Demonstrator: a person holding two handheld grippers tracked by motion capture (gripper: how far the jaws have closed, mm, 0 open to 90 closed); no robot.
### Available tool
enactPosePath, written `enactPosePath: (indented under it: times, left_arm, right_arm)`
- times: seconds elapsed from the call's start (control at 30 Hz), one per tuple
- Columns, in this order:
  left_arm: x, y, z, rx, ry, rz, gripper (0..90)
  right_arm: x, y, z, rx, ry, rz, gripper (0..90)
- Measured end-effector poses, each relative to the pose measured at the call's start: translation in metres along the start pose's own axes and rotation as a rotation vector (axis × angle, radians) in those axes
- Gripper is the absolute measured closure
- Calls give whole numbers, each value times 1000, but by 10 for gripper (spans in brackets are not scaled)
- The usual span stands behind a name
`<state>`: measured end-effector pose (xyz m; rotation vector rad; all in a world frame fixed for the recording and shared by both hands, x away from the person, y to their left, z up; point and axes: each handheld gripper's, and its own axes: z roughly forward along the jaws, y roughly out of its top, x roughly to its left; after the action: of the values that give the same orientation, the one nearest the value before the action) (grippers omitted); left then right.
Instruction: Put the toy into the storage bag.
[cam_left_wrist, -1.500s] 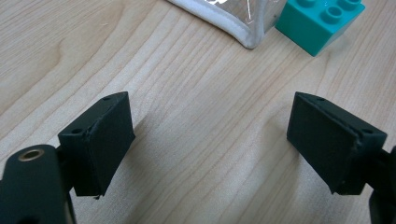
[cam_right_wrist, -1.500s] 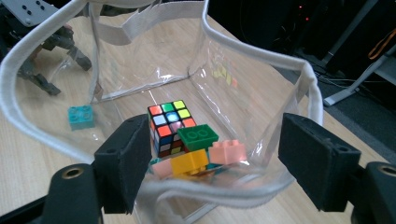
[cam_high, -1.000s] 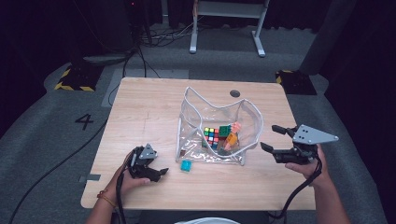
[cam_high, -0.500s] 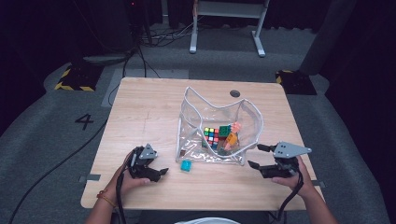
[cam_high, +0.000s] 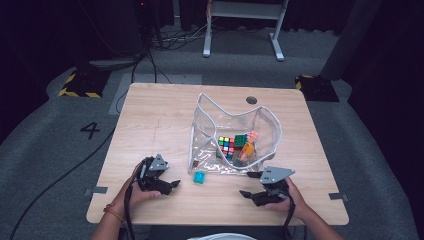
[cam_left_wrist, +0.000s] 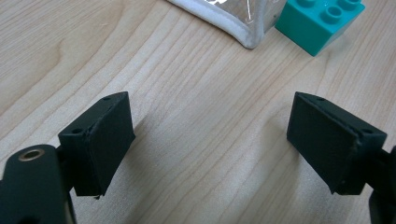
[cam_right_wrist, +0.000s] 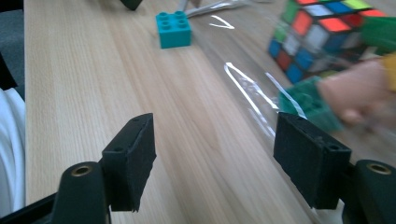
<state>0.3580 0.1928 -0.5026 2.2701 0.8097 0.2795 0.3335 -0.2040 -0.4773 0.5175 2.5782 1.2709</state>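
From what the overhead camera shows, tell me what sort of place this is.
Probably a recording lab or studio: a lone wooden table on grey carpet, black-and-yellow hazard-striped floor plates, a floor marking "4" and dark surroundings with cables.

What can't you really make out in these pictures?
- Teal brick: left gripper view, top edge cuts it off.
- Puzzle cube: right gripper view, top cut off, blurred behind the clear bag.
- Pinkish toy: motion blur; shape unclear.
- Small toys in the bag: high view, too small.
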Motion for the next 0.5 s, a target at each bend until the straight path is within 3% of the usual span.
enactPosePath:
  times: [0.07,0.13,0.17,0.3,0.37,0.43,0.5]
  left_arm:
    - [0,0,0,0,0,0,148]
    - [0,0,0,1,-1,0,148]
    - [0,0,0,0,0,0,148]
    - [0,0,0,1,-2,0,147]
    - [0,0,0,1,-1,0,147]
    - [0,0,0,1,-1,0,147]
    - [0,0,0,1,-1,0,147]
  right_arm:
    - [7,4,11,19,22,7,307]
    - [12,10,23,23,31,-32,309]
    - [15,12,28,26,35,-23,312]
    - [27,24,52,27,61,-75,327]
    - [33,31,63,32,51,-97,333]
    - [33,37,73,12,65,-140,334]
    - [32,43,82,-1,78,-140,341]
